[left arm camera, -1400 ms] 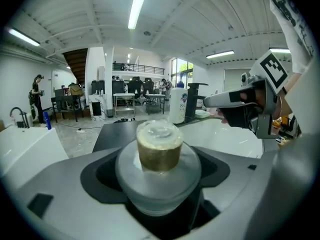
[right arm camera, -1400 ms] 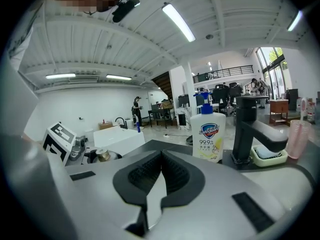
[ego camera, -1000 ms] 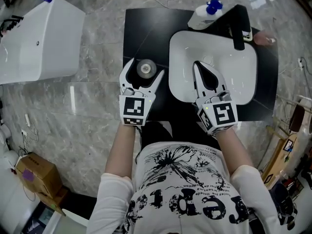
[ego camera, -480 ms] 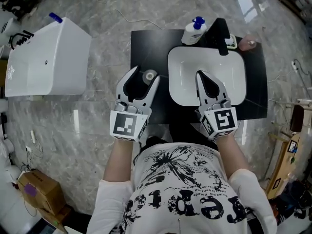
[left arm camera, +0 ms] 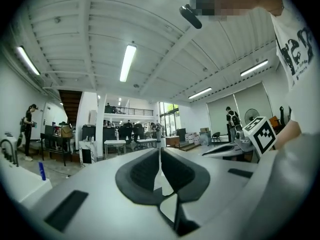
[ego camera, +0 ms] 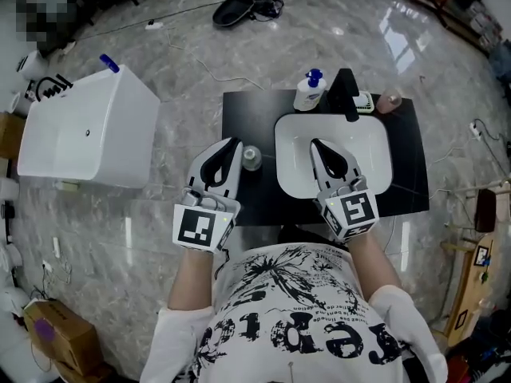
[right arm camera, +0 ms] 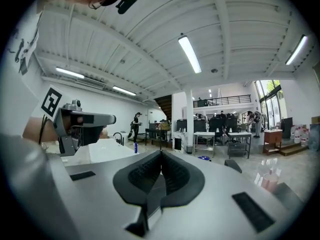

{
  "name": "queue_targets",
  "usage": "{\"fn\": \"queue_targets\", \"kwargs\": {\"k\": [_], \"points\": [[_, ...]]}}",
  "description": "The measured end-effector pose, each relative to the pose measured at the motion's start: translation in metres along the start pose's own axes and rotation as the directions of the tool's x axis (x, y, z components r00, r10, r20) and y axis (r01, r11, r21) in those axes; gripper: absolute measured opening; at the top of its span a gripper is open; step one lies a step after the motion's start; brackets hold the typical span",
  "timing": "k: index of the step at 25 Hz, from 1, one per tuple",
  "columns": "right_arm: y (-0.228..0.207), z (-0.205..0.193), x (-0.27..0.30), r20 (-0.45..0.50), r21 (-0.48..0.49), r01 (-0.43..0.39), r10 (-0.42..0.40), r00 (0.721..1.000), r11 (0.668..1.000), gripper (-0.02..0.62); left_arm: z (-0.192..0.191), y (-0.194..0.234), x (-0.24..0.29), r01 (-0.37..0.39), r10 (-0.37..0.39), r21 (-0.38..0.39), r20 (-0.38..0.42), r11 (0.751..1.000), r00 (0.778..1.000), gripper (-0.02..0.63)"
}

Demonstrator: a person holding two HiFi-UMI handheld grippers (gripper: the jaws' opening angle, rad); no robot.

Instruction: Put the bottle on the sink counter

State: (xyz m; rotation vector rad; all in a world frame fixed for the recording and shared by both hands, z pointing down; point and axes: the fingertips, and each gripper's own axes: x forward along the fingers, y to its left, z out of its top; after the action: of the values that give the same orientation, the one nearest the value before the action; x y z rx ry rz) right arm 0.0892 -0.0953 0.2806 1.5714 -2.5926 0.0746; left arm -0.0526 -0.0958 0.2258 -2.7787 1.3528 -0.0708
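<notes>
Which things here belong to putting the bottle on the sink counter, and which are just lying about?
Job: small bottle, standing on the black sink counter left of the basin.
Lying about: pump dispenser, pink item, white tub, cardboard box, black bag on the floor.

Place: I was looking at a big open workshop hall, not a home.
Floor: polished marble floor (ego camera: 200, 54).
Fixtures: a bathtub (ego camera: 88, 134) and a black bench (ego camera: 247, 110) with a basin (ego camera: 375, 158) stood free on it, like mock-ups.
Overhead: ribbed ceiling (right arm camera: 225, 24), strip lights (left arm camera: 128, 62), railed mezzanine (left arm camera: 127, 112).
Background: work desks (right arm camera: 215, 134) had people around them.
</notes>
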Motion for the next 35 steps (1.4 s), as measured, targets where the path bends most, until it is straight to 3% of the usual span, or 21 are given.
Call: {"fn": "queue_targets", "kwargs": {"k": [12,17,35], "points": [[0.004,0.027,0.002,0.038,-0.017,-0.005,0.006,0.999,1.0,0.012,0.007,0.011,0.001,-0.008,0.009,0.032,-0.025,0.999,1.0,0.014],[0.001,0.028,0.001,0.039,-0.03,-0.007,0.008,0.999,1.0,0.012,0.003,0.009,0.007,0.022,-0.022,-0.001,-0.032,1.0,0.999,0.015],[-0.013,0.03,-0.005,0.079,-0.04,-0.038,0.041,0.996,0.998,0.012,-0.005,-0.011,0.024,0.026,-0.027,-0.013,-0.047,1.0,0.999,0.015]]}}
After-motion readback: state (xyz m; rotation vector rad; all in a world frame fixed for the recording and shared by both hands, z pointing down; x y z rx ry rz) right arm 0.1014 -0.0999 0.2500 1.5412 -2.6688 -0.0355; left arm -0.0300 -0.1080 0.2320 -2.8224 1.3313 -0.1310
